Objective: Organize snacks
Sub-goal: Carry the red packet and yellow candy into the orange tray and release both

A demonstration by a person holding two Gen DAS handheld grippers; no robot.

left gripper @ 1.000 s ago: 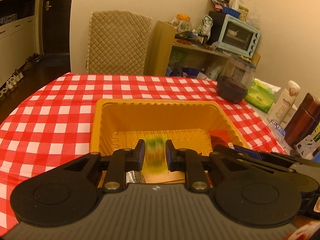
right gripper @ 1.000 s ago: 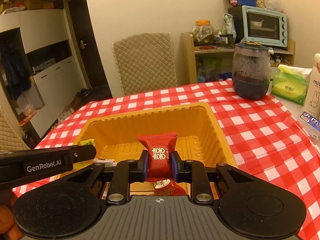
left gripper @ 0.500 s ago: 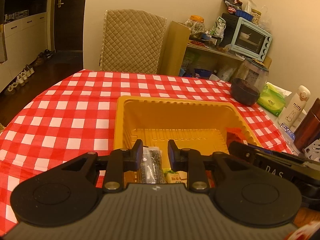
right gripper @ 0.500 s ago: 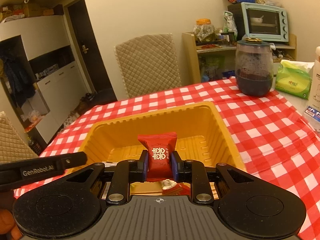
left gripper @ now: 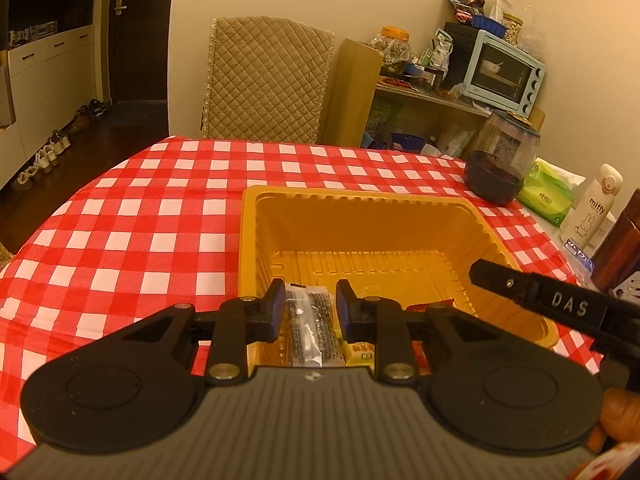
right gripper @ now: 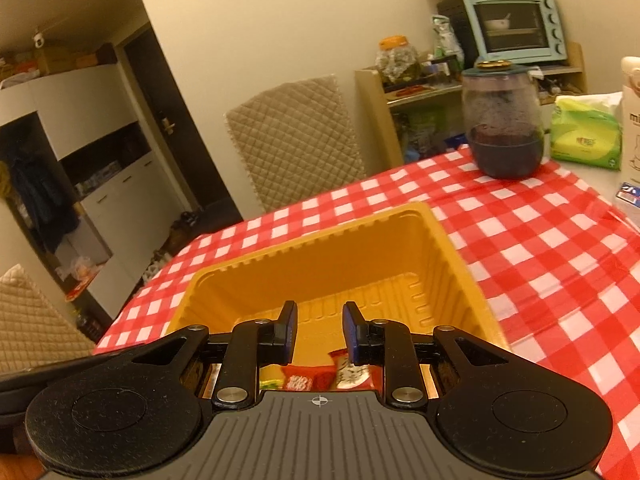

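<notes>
A yellow plastic tray (left gripper: 360,194) (right gripper: 308,240) sits on the red-checked tablecloth. My left gripper (left gripper: 310,292) hovers over its near end, jaws narrowly open with nothing between them. Below it in the tray lie a clear-and-black packet (left gripper: 310,328) and a yellow packet (left gripper: 360,354). My right gripper (right gripper: 319,312) is also over the near end, its jaws a little apart and empty. A red packet (right gripper: 304,380) and a red-and-white packet (right gripper: 354,372) lie on the tray floor beneath it. One right finger (left gripper: 560,300) reaches in over the tray's right rim.
At the table's far right stand a dark glass jar (left gripper: 500,168), a green tissue pack (left gripper: 548,196), a white bottle (left gripper: 596,208) and a brown flask (left gripper: 620,248). A quilted chair (left gripper: 264,80) stands behind the table. A hand (left gripper: 616,420) holds the right gripper.
The right gripper let go of the red packet, which dropped into the tray, and its view rolled. The left gripper's green-yellow snack fell into the tray a second ago.
</notes>
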